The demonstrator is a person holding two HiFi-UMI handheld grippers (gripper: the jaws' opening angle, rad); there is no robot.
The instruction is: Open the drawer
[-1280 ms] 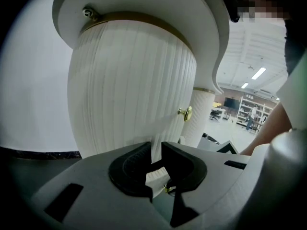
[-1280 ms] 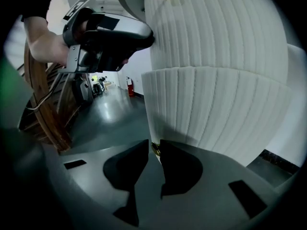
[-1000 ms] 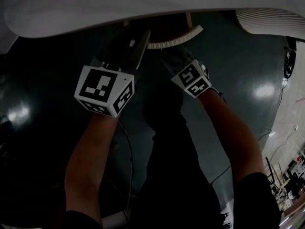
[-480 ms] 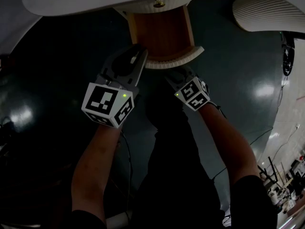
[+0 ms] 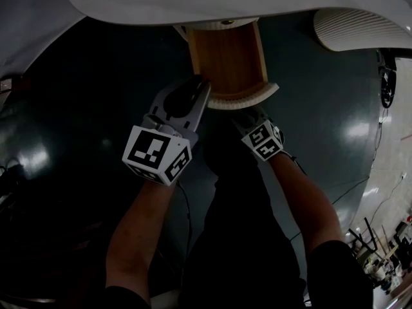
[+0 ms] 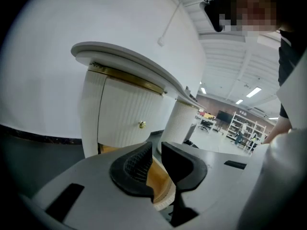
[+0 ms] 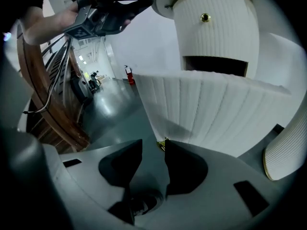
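The drawer (image 5: pixel 226 56) stands pulled out from under the round white tabletop, showing its wooden inside and ribbed white front (image 7: pixel 211 109). My right gripper (image 5: pixel 248 113) sits just below that front. Its jaws are opening, and the small brass knob (image 7: pixel 162 143) shows at their tips without being pressed by the pads. My left gripper (image 5: pixel 198 82) hovers at the drawer's left front corner; its pads stand a narrow slit apart with nothing between them (image 6: pixel 157 150). The dark slot (image 7: pixel 216 65) left by the drawer gapes in the cabinet.
A second ribbed drawer with a brass knob (image 6: pixel 142 124) sits shut above the open one. Another ribbed white pedestal (image 5: pixel 360 28) stands to the right. Dark glossy floor (image 5: pixel 77 108) surrounds the furniture, and my legs are directly below.
The drawer has slid further out from under the tabletop. The left gripper has risen toward the drawer's corner. The right gripper has drawn back with the drawer front.
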